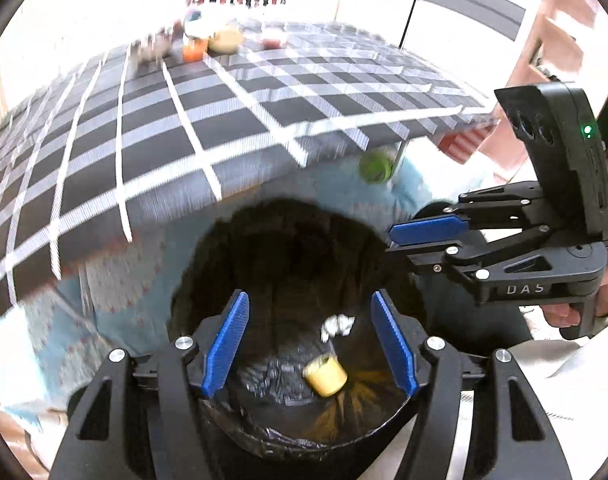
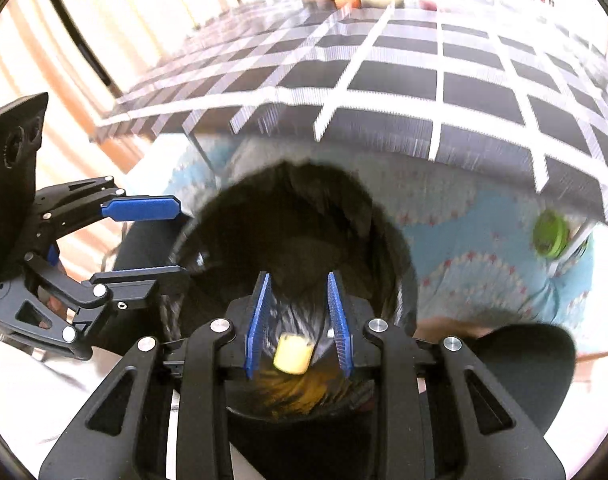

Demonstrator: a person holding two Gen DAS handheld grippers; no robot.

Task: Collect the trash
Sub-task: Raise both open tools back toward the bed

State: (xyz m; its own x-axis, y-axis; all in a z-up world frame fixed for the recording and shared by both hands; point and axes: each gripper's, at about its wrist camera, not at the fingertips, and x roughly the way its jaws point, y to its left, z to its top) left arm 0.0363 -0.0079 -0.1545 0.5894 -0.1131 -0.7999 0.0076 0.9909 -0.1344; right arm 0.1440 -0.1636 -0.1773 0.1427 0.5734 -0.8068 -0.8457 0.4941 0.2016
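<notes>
Both grippers hang over the mouth of a round bin (image 1: 264, 436) lined with a crinkled, glossy black plastic bag. Down in the bag lies a small yellow cup (image 1: 325, 374), a stubby cylinder on its side, and just above it in the frame a crumpled white scrap (image 1: 337, 326), likely paper or foil. The right wrist view shows the same yellow cup low in the centre, deep in the liner.

The left gripper (image 1: 310, 340) is matte black with ribbed blue pads (image 1: 226, 346); its fingers stand spread wide and nothing sits between them, the trash lying far below in the bin. The right gripper (image 2: 298, 326) is built the same, its blue pads parted a modest way and pinching nothing. In the left wrist view it shows at the right edge of the frame, a hand (image 1: 560, 314) wrapped round its grip.

Across the upper half of both frames runs a table draped in a checked cloth (image 1: 152, 128) of black squares, grey bands and white lines, its edge hanging down. At the far end, upper centre, stand blurred jars, one orange (image 1: 194, 51). Under the table lies a pale blue patterned rug (image 2: 484, 240) with a round green object (image 2: 550, 236) on it.
</notes>
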